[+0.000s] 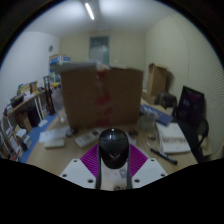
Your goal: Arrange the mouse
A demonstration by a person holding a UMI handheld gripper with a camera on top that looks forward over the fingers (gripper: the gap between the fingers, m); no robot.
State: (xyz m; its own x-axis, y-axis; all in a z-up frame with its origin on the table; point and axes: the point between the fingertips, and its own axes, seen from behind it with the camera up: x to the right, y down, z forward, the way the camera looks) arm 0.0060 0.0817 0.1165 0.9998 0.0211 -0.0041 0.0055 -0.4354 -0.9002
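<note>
Mouse: a dark, rounded mouse (113,146) sits between the two fingers, at twelve o'clock from their tips, its back facing me
Fingers: the fingers (113,165) are closed in on the mouse from nine and three o'clock, both purple pads (93,158) pressing against its sides
Gripper body: pale finger housings flare out at seven and five o'clock below the mouse
Counter: a light wooden counter (60,150) runs under and beyond the mouse, crowded with things
Cardboard box: a big brown cardboard box (100,96) stands on the counter at twelve o'clock beyond the mouse, with a red strip across its top edge
Papers: a white stack of papers (175,138) lies at two o'clock from the mouse, near the counter's far side
Chair: a black chair (190,103) stands at two o'clock, beyond the papers
Clutter: books and small items, too dim to name, crowd the nine o'clock side
Ceiling light: a bright ceiling light (90,11) glows high at twelve o'clock
</note>
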